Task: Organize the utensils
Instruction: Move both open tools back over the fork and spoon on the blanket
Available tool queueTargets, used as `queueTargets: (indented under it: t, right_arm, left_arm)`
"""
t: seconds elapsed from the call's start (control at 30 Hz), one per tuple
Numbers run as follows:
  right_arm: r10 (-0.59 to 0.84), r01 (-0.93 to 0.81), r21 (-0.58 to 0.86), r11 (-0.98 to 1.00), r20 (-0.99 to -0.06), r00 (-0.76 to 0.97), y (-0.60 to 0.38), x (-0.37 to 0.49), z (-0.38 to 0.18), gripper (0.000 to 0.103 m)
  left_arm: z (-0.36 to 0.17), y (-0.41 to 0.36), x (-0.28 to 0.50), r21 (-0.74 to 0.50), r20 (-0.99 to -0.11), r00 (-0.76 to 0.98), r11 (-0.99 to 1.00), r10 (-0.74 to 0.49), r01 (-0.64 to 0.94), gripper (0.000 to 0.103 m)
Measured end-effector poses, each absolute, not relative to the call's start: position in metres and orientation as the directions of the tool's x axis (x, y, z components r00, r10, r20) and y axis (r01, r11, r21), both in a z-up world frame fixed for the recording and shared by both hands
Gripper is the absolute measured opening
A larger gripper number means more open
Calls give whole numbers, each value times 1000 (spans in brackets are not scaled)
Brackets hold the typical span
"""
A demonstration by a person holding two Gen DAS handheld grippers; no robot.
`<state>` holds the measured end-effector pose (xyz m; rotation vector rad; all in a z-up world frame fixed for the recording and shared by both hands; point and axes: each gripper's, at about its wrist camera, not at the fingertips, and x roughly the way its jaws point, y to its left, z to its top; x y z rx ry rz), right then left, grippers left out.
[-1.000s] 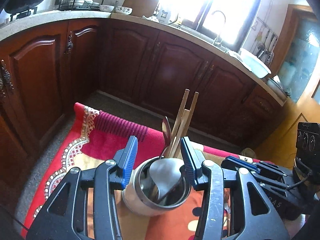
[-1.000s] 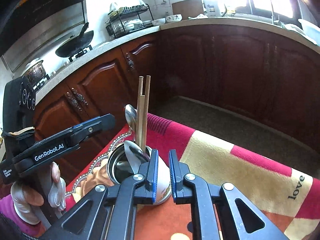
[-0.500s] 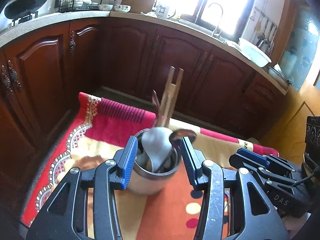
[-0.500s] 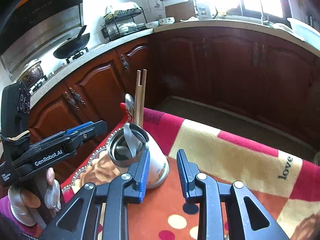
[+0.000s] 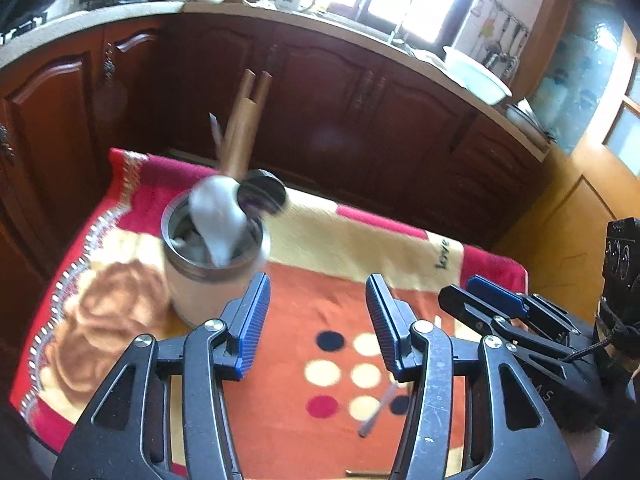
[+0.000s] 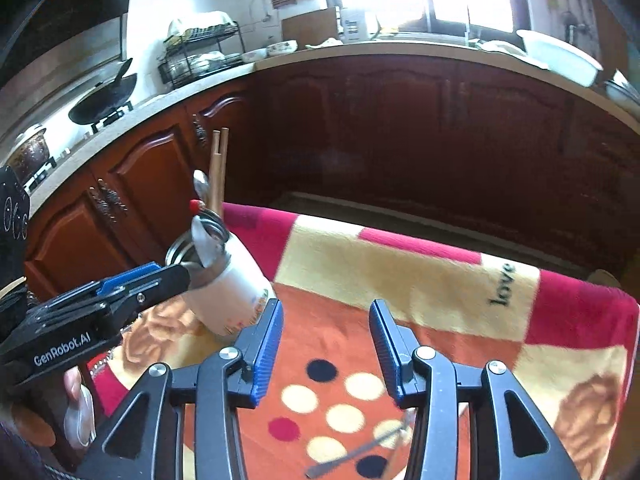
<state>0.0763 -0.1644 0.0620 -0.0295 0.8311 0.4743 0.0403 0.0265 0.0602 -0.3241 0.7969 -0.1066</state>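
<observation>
A white utensil holder [image 5: 208, 280] with a steel rim stands on the patterned cloth [image 5: 320, 320]. It holds spoons, a ladle and wooden chopsticks [image 5: 244, 120]. My left gripper [image 5: 316, 282] sits to its right with jaws opening and nothing between them. The right gripper [image 5: 460, 288] hovers further right. In the right wrist view the holder [image 6: 236, 296] stands left of my right gripper [image 6: 326, 308], whose jaws are opening over bare cloth. The left gripper [image 6: 172, 274] reaches in beside the holder's rim. A thin metal utensil [image 6: 360, 452] lies on the cloth near the front, also visible from the left wrist [image 5: 378, 408].
Dark wooden cabinets [image 6: 400, 140] wrap around behind the table. The counter carries a dish rack [image 6: 200, 56], a wok [image 6: 104, 100] and a white basin [image 6: 560, 56]. The cloth ends at the table's far edge [image 5: 360, 208]. A hand [image 6: 76, 392] grips the left tool.
Both grippers have drawn back and to the right, away from the holder. The left jaws no longer straddle it. The right jaws went from nearly shut to wide apart.
</observation>
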Motion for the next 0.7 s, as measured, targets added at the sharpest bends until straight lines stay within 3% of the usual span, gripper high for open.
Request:
queueTargets:
  t: [0.7]
  right_arm:
    - [267,-260,135,956,-768,582,-266,37,32,44]
  left_arm:
    - [26,-55,18,-309,-760,574,947,-304,91,51]
